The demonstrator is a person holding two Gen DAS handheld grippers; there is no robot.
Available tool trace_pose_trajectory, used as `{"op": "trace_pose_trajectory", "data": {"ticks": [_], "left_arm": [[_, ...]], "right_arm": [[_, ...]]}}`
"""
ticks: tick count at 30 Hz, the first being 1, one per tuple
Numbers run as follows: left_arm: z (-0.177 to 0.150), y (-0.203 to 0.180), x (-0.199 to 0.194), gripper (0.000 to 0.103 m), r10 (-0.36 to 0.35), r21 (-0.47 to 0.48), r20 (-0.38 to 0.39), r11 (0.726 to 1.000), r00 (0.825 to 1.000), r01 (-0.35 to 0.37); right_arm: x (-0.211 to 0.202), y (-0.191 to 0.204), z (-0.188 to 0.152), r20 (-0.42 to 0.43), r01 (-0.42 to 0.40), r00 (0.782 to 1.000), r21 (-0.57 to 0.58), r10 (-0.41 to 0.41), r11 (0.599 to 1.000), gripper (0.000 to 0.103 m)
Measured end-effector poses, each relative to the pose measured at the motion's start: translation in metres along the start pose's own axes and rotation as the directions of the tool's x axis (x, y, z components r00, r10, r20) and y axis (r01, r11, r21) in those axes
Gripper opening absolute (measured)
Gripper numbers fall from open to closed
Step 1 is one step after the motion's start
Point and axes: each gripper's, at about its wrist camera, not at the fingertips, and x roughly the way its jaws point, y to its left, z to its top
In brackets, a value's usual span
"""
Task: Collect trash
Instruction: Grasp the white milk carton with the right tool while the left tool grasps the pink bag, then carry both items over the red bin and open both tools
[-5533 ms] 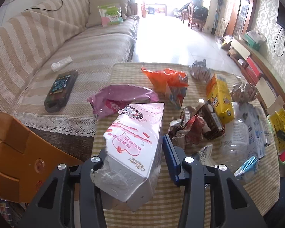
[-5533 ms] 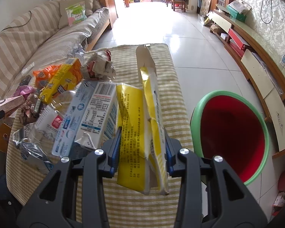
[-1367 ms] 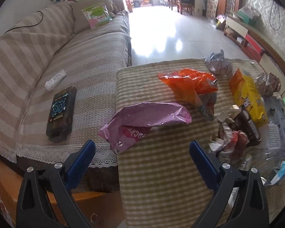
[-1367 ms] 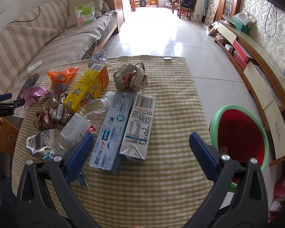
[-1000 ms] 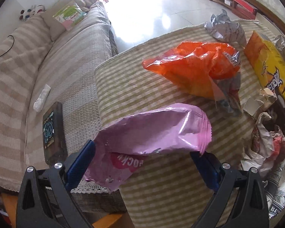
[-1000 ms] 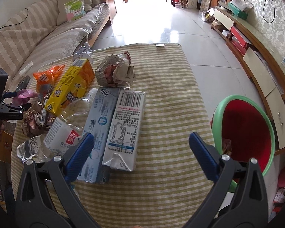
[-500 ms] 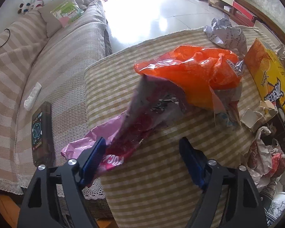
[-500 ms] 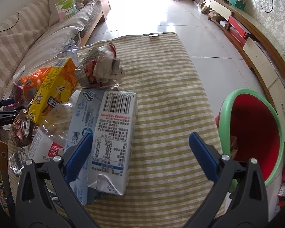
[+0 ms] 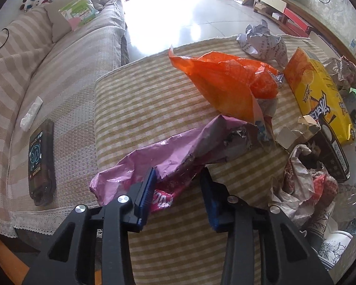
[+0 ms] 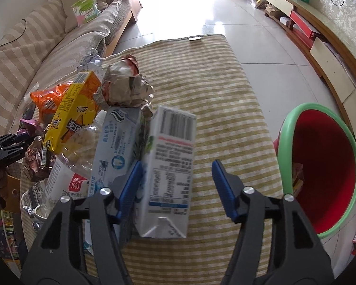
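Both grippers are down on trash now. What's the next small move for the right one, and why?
Probably finish closing the right gripper before lifting. Its jaws are closing around the white carton, but only the left pad touches it; a gap remains at the other pad. Once gripped, the red bin sits just to the right.

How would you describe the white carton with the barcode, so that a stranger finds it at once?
Find the table with the striped cloth beside the red bin. On the side of the trash pile nearest the bin lies the white carton, between the closing jaws of the right gripper. Only it shows a barcode on top; the toothpaste box alongside is pale blue.
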Motion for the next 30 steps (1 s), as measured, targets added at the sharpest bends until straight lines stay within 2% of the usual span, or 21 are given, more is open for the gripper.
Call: {"op": "trace_pose_trajectory", "data": {"ticks": [4,6,10,11,12,19,24,30], "left_arm": [[-0.005,0.002,-0.004,0.036,-0.027,-0.035,0.007,0.999,1.000,0.027],[-0.007,0.001,-0.006,0.036,-0.028,-0.040,0.012,0.999,1.000,0.029],[-0.010,0.001,-0.013,0.034,-0.048,-0.067,0.027,0.997,0.998,0.049],[-0.011,0.001,-0.015,0.031,-0.047,-0.073,0.032,0.996,0.998,0.049],[-0.012,0.001,-0.018,0.020,-0.044,-0.078,0.037,0.996,0.998,0.047],[-0.022,0.000,-0.038,0.018,-0.052,-0.119,0.070,0.991,0.996,0.060],[-0.030,-0.001,-0.067,0.015,-0.048,-0.153,0.121,0.986,0.991,0.066],[-0.036,-0.013,-0.122,0.015,-0.035,-0.162,0.218,0.984,0.975,0.072]], "right_arm": [[0.008,0.000,-0.007,-0.036,-0.034,0.999,0.024,0.035,0.999,0.053],[0.012,0.001,-0.009,-0.046,-0.062,0.997,0.026,0.063,0.998,0.047],[0.010,0.001,-0.010,-0.037,-0.077,0.996,0.022,0.078,0.997,0.043],[0.008,0.002,-0.010,-0.038,-0.081,0.996,0.018,0.081,0.997,0.040],[0.006,0.003,-0.010,-0.035,-0.080,0.996,0.010,0.081,0.997,0.039],[-0.019,0.009,-0.009,0.029,-0.059,0.998,-0.029,0.060,0.998,0.039],[-0.039,0.007,-0.011,0.069,-0.059,0.996,-0.042,0.062,0.997,0.039],[-0.066,0.006,-0.014,0.121,-0.077,0.989,-0.050,0.082,0.996,0.039]]}}
